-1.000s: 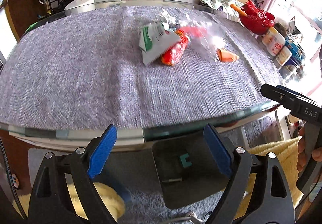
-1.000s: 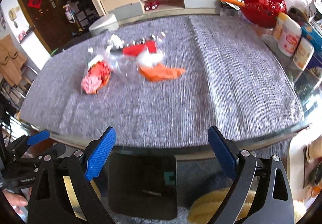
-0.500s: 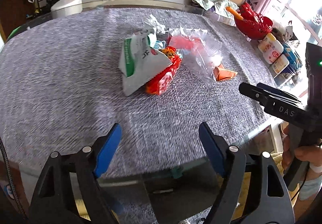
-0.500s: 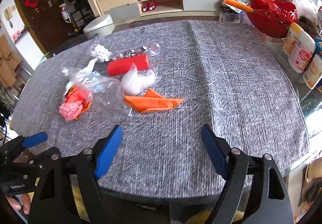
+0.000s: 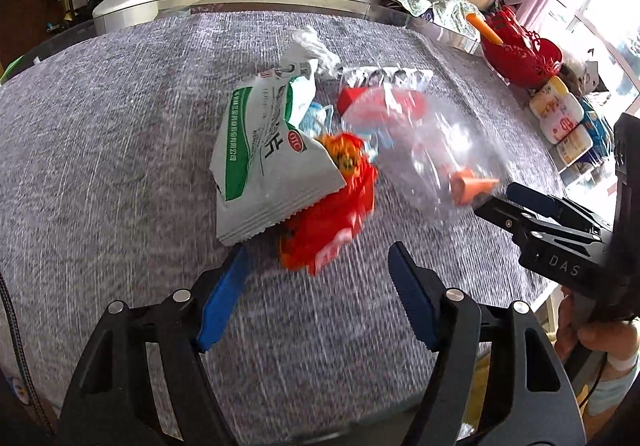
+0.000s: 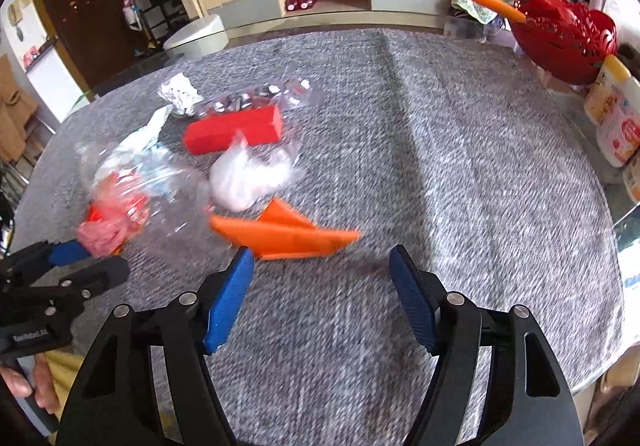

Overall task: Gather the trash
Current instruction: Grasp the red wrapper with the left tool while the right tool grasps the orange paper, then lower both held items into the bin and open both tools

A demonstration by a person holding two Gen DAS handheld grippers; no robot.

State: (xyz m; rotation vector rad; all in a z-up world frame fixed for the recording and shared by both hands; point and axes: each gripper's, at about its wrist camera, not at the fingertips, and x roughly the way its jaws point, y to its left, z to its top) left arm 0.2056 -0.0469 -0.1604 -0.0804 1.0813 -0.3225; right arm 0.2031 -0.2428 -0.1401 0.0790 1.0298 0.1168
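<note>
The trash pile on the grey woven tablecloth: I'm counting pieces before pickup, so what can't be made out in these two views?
- Left wrist view: the red crinkled wrapper is motion-blurred and partly under the white-and-green foil sachet.
- Left wrist view: the orange folded paper is mostly veiled by the clear plastic bag.
- Right wrist view: the clear bag's contents are blurred.
- No bin shows in either view.

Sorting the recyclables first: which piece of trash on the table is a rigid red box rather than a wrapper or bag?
The red box, lying flat behind the white crumpled bag; it has straight edges, unlike the crinkled red wrapper.
</note>
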